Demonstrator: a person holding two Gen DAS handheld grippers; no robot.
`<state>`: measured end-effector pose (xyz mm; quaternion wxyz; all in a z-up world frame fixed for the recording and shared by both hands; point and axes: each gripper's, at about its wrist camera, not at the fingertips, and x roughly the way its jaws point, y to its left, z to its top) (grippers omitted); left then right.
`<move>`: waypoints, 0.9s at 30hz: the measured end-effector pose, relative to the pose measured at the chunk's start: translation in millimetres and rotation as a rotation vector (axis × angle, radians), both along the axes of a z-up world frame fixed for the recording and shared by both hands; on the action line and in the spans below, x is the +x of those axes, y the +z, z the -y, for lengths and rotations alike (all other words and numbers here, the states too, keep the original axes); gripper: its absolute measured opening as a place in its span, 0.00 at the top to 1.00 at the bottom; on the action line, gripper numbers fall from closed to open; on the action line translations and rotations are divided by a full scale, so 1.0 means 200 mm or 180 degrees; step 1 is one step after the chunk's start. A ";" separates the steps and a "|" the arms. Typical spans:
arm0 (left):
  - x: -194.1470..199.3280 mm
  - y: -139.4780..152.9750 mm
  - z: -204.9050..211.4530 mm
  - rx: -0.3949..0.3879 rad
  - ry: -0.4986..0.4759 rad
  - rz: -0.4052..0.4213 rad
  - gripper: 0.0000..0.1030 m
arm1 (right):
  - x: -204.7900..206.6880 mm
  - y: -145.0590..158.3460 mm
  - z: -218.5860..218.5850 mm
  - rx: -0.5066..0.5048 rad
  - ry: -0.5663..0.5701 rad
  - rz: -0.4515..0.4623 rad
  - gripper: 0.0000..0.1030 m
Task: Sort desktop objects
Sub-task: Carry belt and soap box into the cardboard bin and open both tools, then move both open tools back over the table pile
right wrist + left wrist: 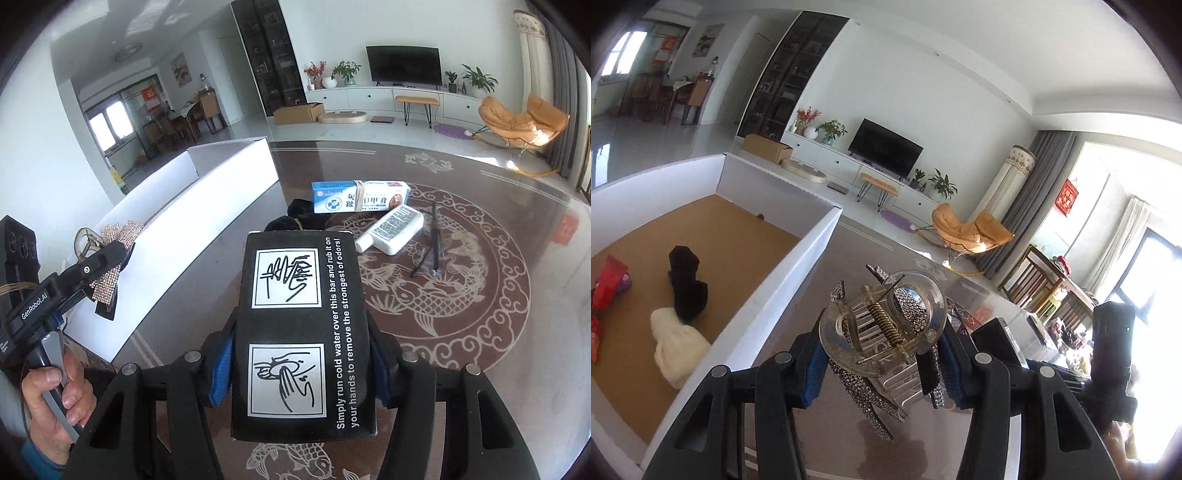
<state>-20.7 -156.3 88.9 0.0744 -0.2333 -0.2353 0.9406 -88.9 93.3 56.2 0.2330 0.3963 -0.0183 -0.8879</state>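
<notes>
Left gripper (882,365): clamped on a clear hair claw (882,325) with a rhinestone bow, held lower centre, beside the white box (798,273).
Right gripper (301,369): clamped on a black carton (301,332), lower centre.
Box contents: black cloth (687,288), cream cloth (677,347), cork-brown floor.
Table (480,295): glossy, fish-patterned; blue-white carton (360,195), white bottle (393,229) at upper right.

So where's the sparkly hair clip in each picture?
Left wrist view: the hair clip sits low in the middle, pinched in the left gripper.
Right wrist view: it's at the left edge, beside the white box.
Shared landmark: the TV.
</notes>
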 end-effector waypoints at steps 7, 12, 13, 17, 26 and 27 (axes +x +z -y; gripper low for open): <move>-0.07 0.01 0.59 0.0123 0.0718 0.0517 0.50 | -0.19 0.26 0.67 -0.0314 0.0708 -0.0282 0.42; -0.14 -0.14 0.86 0.0065 0.1024 0.1098 0.50 | -0.33 0.23 1.25 -0.0208 0.1088 -0.0241 0.42; -0.15 -0.17 0.88 0.0015 0.1033 0.1187 0.50 | -0.36 0.20 1.35 -0.0137 0.1119 -0.0205 0.42; -0.21 -0.26 0.89 -0.0180 0.1057 0.1495 0.41 | -0.43 0.03 1.65 0.0330 0.1179 -0.0119 0.42; -0.21 -0.21 0.81 -0.0290 0.1208 0.1519 0.21 | -0.45 0.01 1.63 0.0459 0.1016 -0.0145 0.11; -0.20 -0.19 0.76 -0.0288 0.1167 0.1447 0.21 | -0.43 0.05 1.58 0.0404 0.0990 -0.0238 0.08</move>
